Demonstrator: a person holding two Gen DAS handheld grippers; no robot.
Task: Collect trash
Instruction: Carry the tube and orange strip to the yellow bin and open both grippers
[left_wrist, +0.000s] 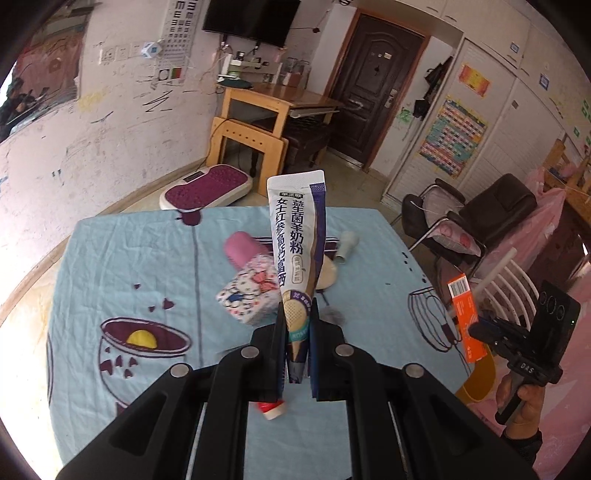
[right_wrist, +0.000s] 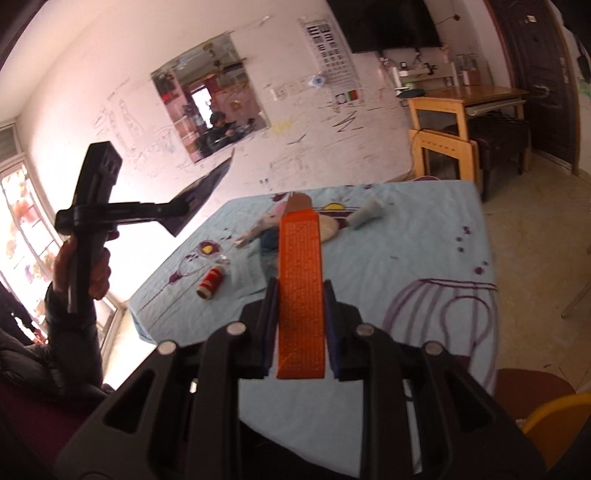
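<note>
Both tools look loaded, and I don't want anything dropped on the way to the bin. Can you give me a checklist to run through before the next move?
1. Left tool shut on the milk powder sachet: ok.
2. Right tool shut on the orange box: ok.
3. Sachet lifted off the tablecloth: ok, it stands up between the fingers.
4. Yellow bin in view at the table's edge: ok, only its rim shows.
5. Bin has room inside: cannot tell.
6. Table cleared of trash: not ok; the red thread spool and small grey tube still lie there.
</note>
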